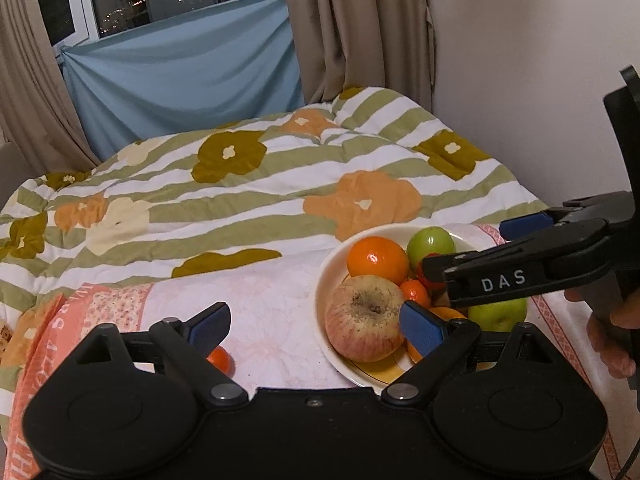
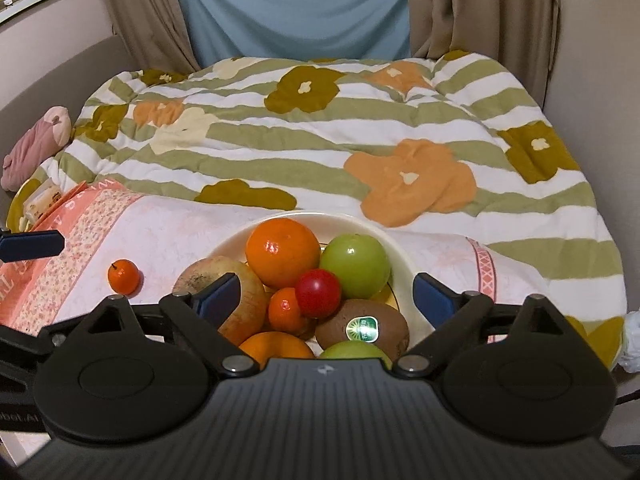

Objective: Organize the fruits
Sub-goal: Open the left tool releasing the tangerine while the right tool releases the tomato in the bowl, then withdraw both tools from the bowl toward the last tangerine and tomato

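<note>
A cream bowl (image 2: 304,216) on a pink cloth holds an orange (image 2: 282,252), a green apple (image 2: 356,266), a small red fruit (image 2: 318,292), a tangerine (image 2: 286,310), a stickered kiwi (image 2: 362,328) and a big pale apple (image 2: 192,276). My right gripper (image 2: 326,292) is open just above the pile, its pads apart from the red fruit. One small orange (image 2: 124,276) lies on the cloth left of the bowl. My left gripper (image 1: 318,324) is open, with that small orange (image 1: 220,360) under its left finger and the big apple (image 1: 364,316) by its right one.
A flowered green-striped quilt (image 1: 280,184) covers the bed behind the pink cloth (image 1: 260,312). The wall (image 1: 520,80) stands close on the right, with curtains (image 2: 460,8) at the back. A pink plush (image 2: 32,148) and a yellow plate with a packet (image 2: 24,204) sit far left.
</note>
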Tool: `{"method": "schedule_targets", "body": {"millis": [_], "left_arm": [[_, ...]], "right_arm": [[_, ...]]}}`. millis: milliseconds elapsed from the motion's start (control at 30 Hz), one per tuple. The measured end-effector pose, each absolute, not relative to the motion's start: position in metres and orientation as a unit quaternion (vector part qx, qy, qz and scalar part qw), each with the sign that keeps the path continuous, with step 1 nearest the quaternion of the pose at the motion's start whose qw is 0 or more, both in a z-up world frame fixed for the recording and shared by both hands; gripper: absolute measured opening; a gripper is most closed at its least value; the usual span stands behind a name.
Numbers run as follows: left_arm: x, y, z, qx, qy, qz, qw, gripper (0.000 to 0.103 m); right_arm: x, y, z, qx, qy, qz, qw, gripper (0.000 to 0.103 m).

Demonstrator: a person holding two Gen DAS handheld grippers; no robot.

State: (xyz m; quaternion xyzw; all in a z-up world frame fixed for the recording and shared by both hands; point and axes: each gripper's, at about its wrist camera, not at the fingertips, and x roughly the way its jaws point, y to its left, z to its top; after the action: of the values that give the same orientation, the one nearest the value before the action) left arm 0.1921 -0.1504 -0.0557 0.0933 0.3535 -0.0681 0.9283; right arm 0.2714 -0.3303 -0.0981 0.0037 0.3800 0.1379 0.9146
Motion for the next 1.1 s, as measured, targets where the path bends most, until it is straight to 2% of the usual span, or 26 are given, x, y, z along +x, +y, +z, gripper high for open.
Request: {"method": "schedule_targets", "body": {"millis": [333, 467, 633, 1100], "left_arm": [[0.166, -0.137, -0.029, 0.084, 0.32, -0.059, 0.942, 0.095], [0.151, -0.127, -0.021, 0.08, 0.31, -0.043, 0.946, 0.103], [0.136, -0.105, -0.02, 0.077, 0.309, -0.029, 0.948, 0.103], [0.128, -0.022, -0.024, 0.103, 0.316, -0.083, 0.94, 0.103]], "right_arm": [[0.231, -0.323, -0.06, -0.012, 0.35, 0.124, 0.929, 0.103], [0.212, -0.318, -0.046, -0.013, 0.339, 0.117, 0.933, 0.103], [0.191, -0.31, -0.033, 0.0, 0.331, 0.114, 0.937, 0.103], [0.139, -0.257, -0.038, 0.055, 0.335, 0.01, 0.941, 0.103]]}}
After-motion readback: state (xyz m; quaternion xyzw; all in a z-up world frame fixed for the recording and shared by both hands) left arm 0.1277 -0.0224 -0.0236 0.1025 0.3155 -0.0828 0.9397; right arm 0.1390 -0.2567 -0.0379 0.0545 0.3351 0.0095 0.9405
